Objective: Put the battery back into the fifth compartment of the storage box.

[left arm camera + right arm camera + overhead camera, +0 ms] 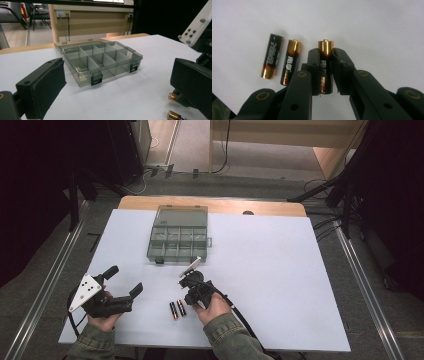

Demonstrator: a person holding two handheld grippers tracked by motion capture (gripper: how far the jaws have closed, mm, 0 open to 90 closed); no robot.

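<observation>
Open organizer box (100, 62) sits beyond the left tool's (117, 82) spread jaws.

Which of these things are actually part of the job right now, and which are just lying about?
In the job:
- battery gripped in the right tool
- two batteries beside it
- open compartment box

Lying about:
- floor cables
- wooden bench

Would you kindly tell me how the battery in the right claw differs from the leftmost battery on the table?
The gripped battery is clamped between the right claw, while the leftmost battery lies free on the white table. In the right gripper view, the gripped battery's gold end points away from the camera; the leftmost battery's gold end points toward it. Both are black-and-gold cylinders of similar size, lying roughly parallel.
</observation>
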